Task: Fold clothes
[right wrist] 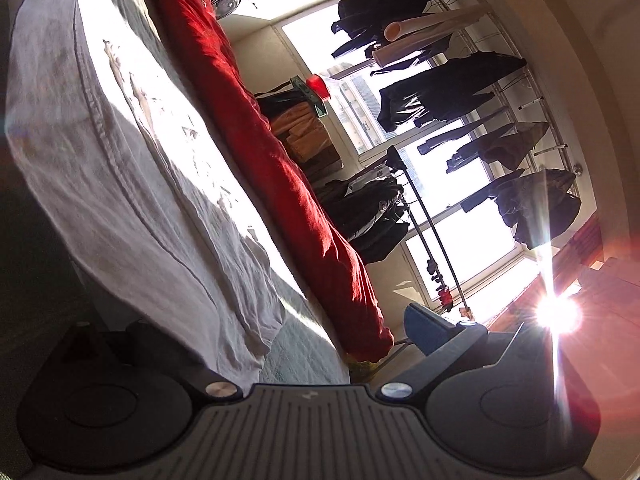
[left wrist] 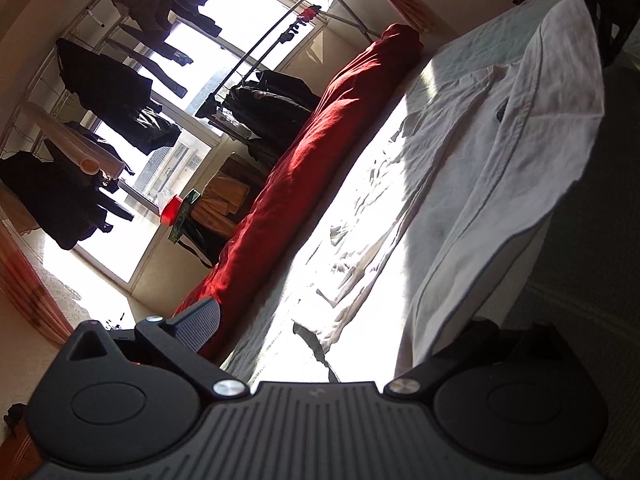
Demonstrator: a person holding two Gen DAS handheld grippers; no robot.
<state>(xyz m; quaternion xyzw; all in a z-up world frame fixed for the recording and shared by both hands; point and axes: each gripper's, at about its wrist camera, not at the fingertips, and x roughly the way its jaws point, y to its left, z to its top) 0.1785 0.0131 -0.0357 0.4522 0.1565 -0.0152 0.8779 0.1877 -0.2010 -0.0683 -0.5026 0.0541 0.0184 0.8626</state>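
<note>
White shirt (left wrist: 460, 184) spread across a sunlit bed (left wrist: 472, 46)

Both grippers — left (left wrist: 344, 332), right (right wrist: 256, 334) — stand with fingers splayed wide; whether either pinches the shirt's lifted edge is unclear. A red blanket (right wrist: 256, 128) lies alongside.

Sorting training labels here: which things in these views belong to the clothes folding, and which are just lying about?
Belongs to the job:
white shirt, spread on the bed
left gripper
right gripper

Just lying about:
red duvet, rolled along the bed
dark clothes hanging by the window
drying rack
</note>
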